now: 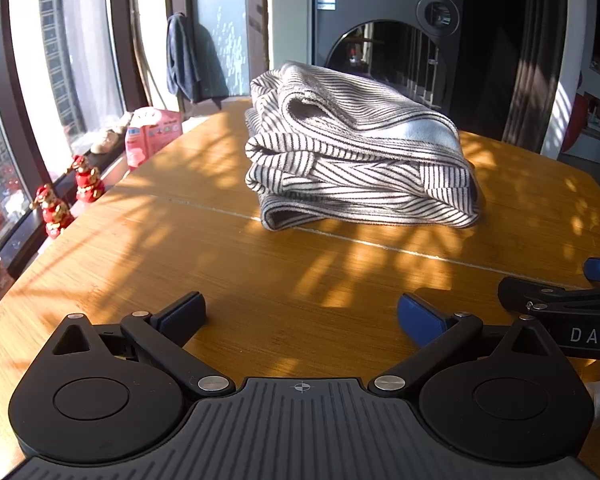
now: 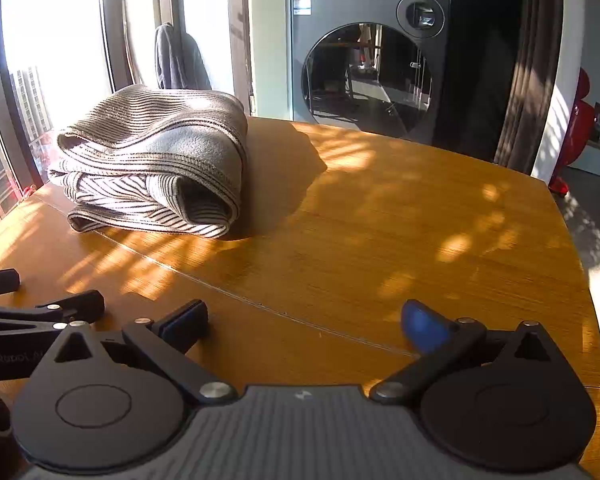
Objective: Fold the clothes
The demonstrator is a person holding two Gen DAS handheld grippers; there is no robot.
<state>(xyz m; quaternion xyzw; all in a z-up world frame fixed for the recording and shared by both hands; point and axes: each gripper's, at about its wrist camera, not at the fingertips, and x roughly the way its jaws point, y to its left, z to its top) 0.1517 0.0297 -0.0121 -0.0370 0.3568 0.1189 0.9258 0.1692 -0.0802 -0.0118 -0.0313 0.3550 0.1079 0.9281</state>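
- Striped clothes are what I am steering toward, though I am starting my read at the tools: I am holding the left gripper with its fingers spread wide, nothing between them, only bare wooden table showing in the gap.
- I am keeping the right gripper spread just as wide and equally empty; its blue pad is catching the sun and touching nothing that I can see.
- I am seeing the two tools sitting side by side at the near edge, each one poking into the other's view at the frame border.
- I am finding the folded stack lying ahead of both, across the table's seam line, well apart from either pair of fingertips.
- From the left wrist view it is sitting straight ahead and slightly right; from the right wrist view it is sitting ahead and clearly off to the left, so I am judging the left tool the better lined up.
- I am reading its long axis as running roughly crosswise to my approach, with rolled fold edges facing me.
- I am judging the pile already folded, so any coming move would be a forward reach.
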